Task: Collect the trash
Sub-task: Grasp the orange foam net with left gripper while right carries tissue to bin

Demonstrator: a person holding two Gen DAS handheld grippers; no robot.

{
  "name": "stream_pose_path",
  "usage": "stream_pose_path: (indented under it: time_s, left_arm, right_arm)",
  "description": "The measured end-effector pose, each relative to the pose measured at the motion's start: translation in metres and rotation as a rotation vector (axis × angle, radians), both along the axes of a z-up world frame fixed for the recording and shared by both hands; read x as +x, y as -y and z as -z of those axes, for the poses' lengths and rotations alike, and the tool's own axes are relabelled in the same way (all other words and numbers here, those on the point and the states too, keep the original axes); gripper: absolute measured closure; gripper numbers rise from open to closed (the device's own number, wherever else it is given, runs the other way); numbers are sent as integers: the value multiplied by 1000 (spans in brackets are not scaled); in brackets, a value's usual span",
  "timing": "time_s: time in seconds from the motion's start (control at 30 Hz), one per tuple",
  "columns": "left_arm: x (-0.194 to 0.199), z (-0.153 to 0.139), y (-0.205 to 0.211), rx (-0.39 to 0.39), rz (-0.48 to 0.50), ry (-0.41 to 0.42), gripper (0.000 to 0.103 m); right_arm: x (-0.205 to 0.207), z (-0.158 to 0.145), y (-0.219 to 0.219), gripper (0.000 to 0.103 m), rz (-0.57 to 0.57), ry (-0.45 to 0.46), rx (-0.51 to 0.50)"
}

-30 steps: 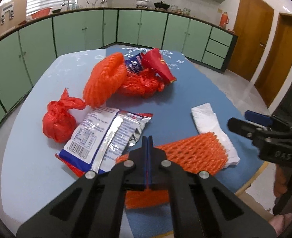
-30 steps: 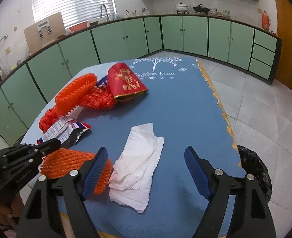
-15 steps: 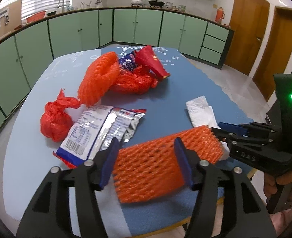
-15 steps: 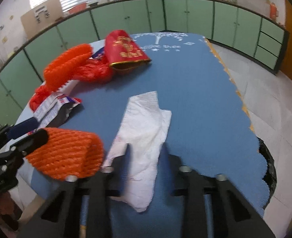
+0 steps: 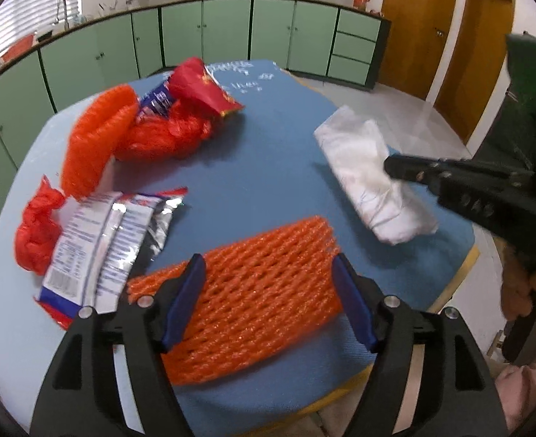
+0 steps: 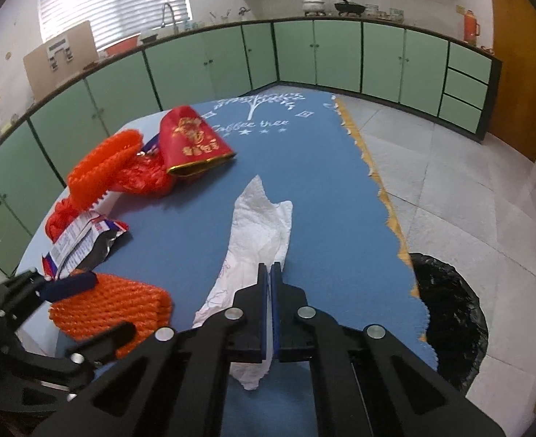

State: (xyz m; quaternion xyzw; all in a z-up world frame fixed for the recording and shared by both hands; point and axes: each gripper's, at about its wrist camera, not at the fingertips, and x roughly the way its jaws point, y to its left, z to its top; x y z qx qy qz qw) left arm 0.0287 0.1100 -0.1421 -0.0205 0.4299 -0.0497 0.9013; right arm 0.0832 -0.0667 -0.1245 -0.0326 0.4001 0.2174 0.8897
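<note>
Right gripper clamped on white tissue (jaws just closed). Left gripper wide, just opening, straddling orange foam net on desk.

**Left jaws wide, right jaws pinched shut**

The left gripper points steeply down at the blue table. Its jaws have just been opening and now stand wide, one blue pad on each side of the orange foam net at the table's near edge; whether the pads touch the net cannot be told. The right gripper also angles down at the table, to the right of the net. Its jaws are closed together, clamped on the near end of the white tissue. A hand grips the right gripper's handle off the table's right edge.
</note>
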Motion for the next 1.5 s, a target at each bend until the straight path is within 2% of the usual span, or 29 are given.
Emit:
stream_pose_path:
  time_s: [0.13, 0.23, 0.3, 0.37, 0.47, 0.73, 0.93, 1.2, 1.5]
  left_arm:
    - [7, 8, 0, 11, -10, -8, 32]
    - [8, 9, 1, 25, -27, 4, 48]
    - [7, 9, 0, 22, -31, 14, 69]
    - [7, 8, -1, 29, -34, 21, 84]
    - [5, 4, -2, 23, -38, 41, 91]
    - [1, -43, -4, -4, -38, 177, 92]
    - [15, -70, 14, -45, 14, 242, 92]
    - [48, -83, 68, -72, 148, 287, 92]
    - [80, -80, 140, -123, 291, 288, 92]
  right_arm:
    - [4, 1, 4, 101, 8, -2, 5]
    - [3, 1, 4, 101, 8, -3, 5]
    - [4, 1, 5, 101, 13, -4, 7]
    - [5, 2, 5, 101, 19, -7, 9]
    - [5, 1, 6, 101, 25, -8, 11]
    - [4, -15, 19, 101, 53, 42, 41]
    - [2, -38, 44, 101, 101, 97, 61]
    - [-4, -64, 105, 101, 233, 163, 67]
    - [-6, -60, 172, 101, 381, 161, 48]
